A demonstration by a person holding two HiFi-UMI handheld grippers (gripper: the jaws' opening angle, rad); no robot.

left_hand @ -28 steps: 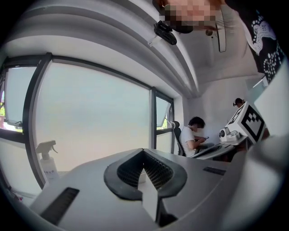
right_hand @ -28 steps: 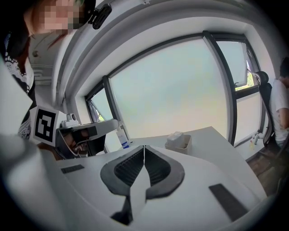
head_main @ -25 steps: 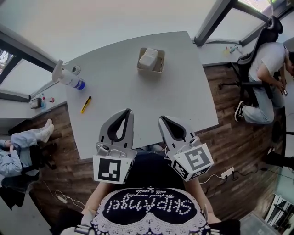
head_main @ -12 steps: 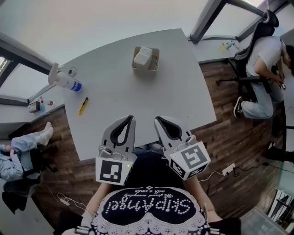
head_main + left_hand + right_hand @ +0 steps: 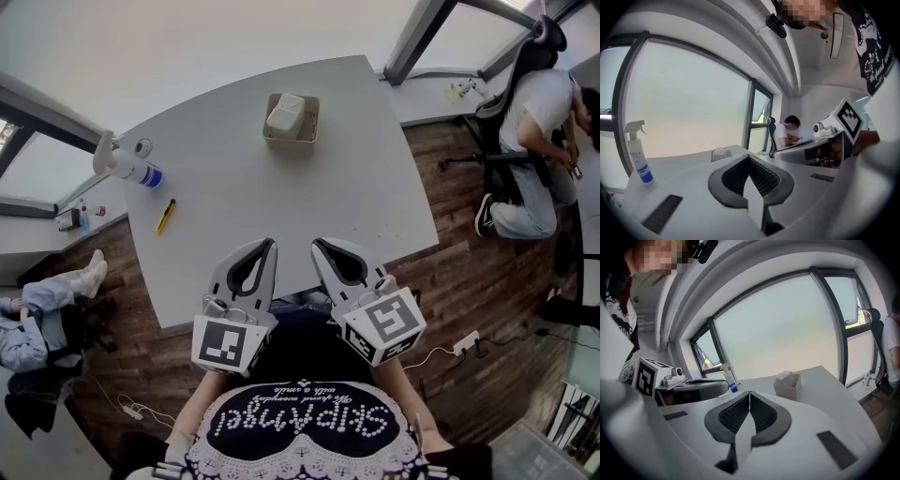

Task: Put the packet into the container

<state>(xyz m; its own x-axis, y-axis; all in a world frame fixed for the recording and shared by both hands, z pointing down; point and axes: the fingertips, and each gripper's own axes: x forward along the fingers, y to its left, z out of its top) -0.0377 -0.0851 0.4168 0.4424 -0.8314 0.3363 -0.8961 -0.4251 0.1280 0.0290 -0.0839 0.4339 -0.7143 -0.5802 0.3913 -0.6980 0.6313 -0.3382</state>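
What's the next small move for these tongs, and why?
Probably just set them down to rest. The packet already sits in the container at the far side of the table, and the left tongs and right tongs are both shut and empty by the near edge.

The container (image 5: 290, 120) sits on the table (image 5: 281, 202) near its far edge, about midway across, with the packet (image 5: 285, 114) inside it. A spray bottle (image 5: 127, 166) stands at the table's left edge, and a cutter (image 5: 165, 216) lies on the table just nearer than the bottle. The left gripper (image 5: 266, 244) and right gripper (image 5: 318, 247) are side by side over the near edge, well apart from the container. A seated person (image 5: 539, 141) is off to the table's right, and another person (image 5: 42, 314) is off to its left.
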